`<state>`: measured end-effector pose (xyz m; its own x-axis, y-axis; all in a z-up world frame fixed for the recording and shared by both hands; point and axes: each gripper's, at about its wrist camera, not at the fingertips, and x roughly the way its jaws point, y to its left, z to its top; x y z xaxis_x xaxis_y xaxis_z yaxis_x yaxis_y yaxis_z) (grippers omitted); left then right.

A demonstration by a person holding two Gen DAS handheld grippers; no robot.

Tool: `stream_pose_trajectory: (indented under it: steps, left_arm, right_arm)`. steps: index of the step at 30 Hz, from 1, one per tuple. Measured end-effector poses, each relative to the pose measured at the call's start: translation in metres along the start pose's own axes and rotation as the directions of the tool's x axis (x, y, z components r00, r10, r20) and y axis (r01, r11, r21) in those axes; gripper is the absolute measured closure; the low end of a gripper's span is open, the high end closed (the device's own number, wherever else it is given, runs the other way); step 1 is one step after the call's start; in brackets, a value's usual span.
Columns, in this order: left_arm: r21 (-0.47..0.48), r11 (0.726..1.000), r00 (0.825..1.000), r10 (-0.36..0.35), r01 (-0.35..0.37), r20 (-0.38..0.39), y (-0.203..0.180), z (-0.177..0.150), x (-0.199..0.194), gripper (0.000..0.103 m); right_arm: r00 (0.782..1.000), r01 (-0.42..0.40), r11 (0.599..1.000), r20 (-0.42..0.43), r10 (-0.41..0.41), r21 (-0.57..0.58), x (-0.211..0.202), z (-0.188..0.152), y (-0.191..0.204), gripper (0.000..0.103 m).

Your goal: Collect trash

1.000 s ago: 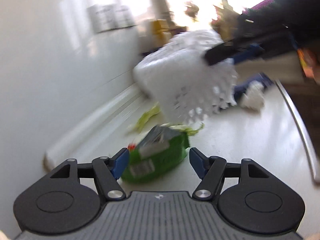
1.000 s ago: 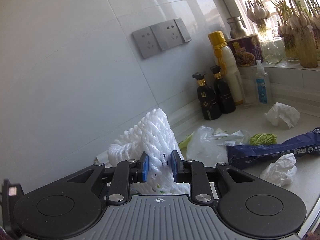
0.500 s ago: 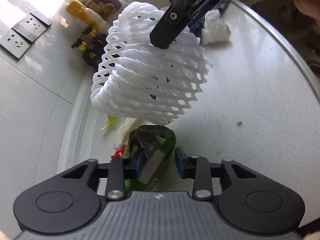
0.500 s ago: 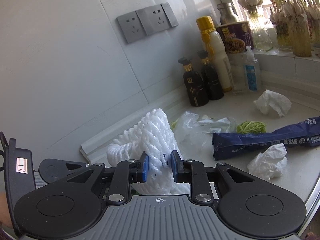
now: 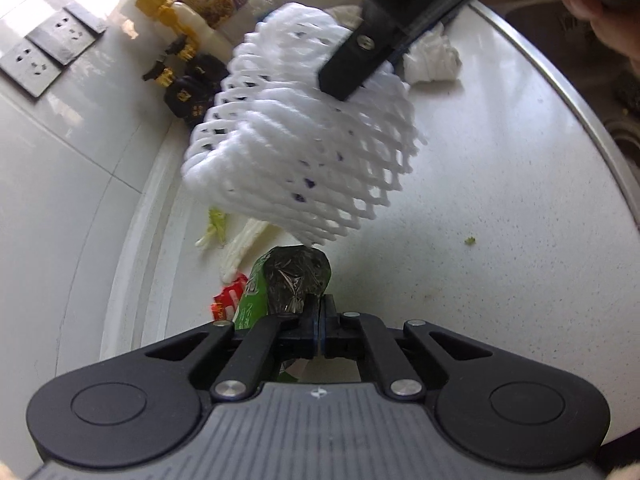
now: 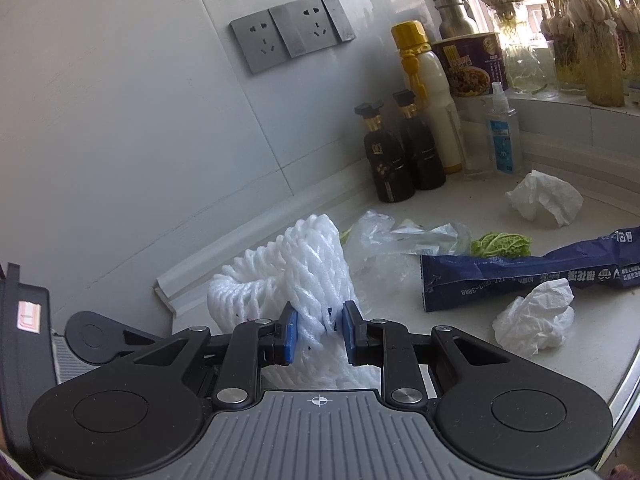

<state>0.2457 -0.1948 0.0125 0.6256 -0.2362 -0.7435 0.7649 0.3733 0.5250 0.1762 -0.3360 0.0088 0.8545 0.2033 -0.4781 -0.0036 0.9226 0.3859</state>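
The right hand-held gripper (image 6: 317, 338) is clamped on the white foam net (image 6: 308, 268), raised above the worktop (image 5: 500, 208). Below, the left hand-held gripper (image 5: 319, 322), angled downward, pinches the green wrapper (image 5: 280, 280).

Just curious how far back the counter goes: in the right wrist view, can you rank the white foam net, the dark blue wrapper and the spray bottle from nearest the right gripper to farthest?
1. White foam net, pinched in the right gripper.
2. Dark blue wrapper, lying to the right.
3. Spray bottle, at the back by the ledge.
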Motion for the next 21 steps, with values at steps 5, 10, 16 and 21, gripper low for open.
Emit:
stream_pose_trajectory:
  steps: [5,10,16,21]
  left_arm:
    - [-0.024,1.0,1.0,0.015,-0.014,0.023,0.004,-0.002,-0.012,0.103]
    - [-0.047,0.998,0.997,0.038,-0.035,0.065,0.003,-0.004,-0.028,0.103]
    - [-0.103,0.993,0.991,0.073,-0.062,0.116,0.005,-0.018,-0.055,0.103]
    - [-0.165,0.983,0.985,0.101,-0.078,0.138,0.01,-0.037,-0.073,0.103]
  right_arm:
    - [1.0,0.007,1.0,0.008,-0.007,-0.004,-0.002,0.0,0.0,0.081]
    - [1.0,-0.006,1.0,0.016,0.006,-0.02,-0.005,0.001,0.006,0.081]
    - [0.999,-0.02,0.997,0.036,0.022,-0.076,-0.012,0.002,0.026,0.081]
    - [0.999,-0.03,0.989,0.04,0.036,-0.143,-0.014,0.0,0.05,0.081]
